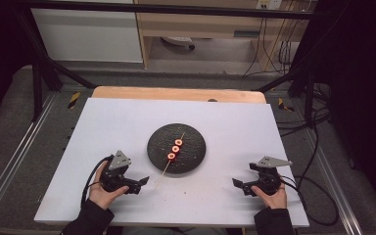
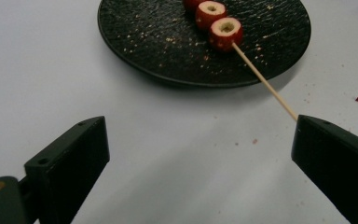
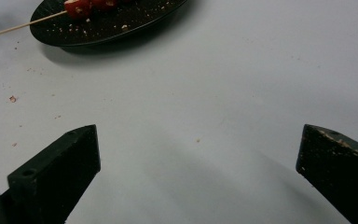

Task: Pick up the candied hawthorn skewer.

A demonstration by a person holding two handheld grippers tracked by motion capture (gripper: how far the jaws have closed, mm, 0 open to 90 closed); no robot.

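Black jaws spread wide, both hand-held grippers: left (image 2: 200, 154), right (image 3: 200, 168), grasping nothing.

Your left black two-jaw tool (image 1: 136, 184) and its right twin (image 1: 241, 185) each carry a grey three-cornered plate and a trailing black cable. Your sleeves are dark. Each flat jaw shows a small screw hole near its tip.

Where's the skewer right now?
The skewer lies across the black plate at table centre in the high view, its bare end overhanging the near rim toward the left gripper.

overhead looks down; gripper views low, sharing plate (image 1: 196, 137)
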